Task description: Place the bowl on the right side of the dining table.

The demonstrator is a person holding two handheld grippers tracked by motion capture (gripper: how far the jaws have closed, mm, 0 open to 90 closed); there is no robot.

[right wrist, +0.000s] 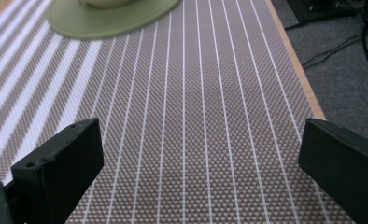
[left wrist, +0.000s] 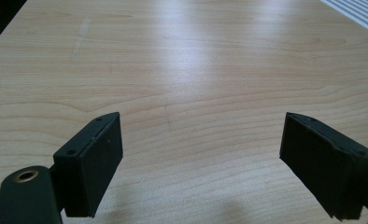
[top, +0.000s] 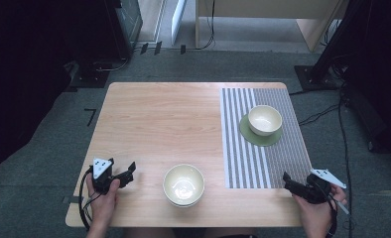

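A cream bowl (top: 183, 185) stands on the wooden table (top: 159, 114) near the front edge, and looks like two bowls nested. A second cream bowl (top: 264, 119) rests on a round green coaster (top: 249, 132) on the striped placemat (top: 278, 153) at the right. My left gripper (top: 129, 172) is open at the front left, left of the near bowl, with bare wood between its jaws (left wrist: 201, 154). My right gripper (top: 287, 179) is open over the placemat's near right corner, with only the mat (right wrist: 201, 140) between its jaws. The coaster (right wrist: 107, 18) lies ahead of it.
Grey carpet surrounds the table. Cables (top: 322, 114) run on the floor to the right, and dark stands (top: 312, 74) and equipment sit at the back. The table's right edge (right wrist: 299, 70) lies close beside the right gripper.
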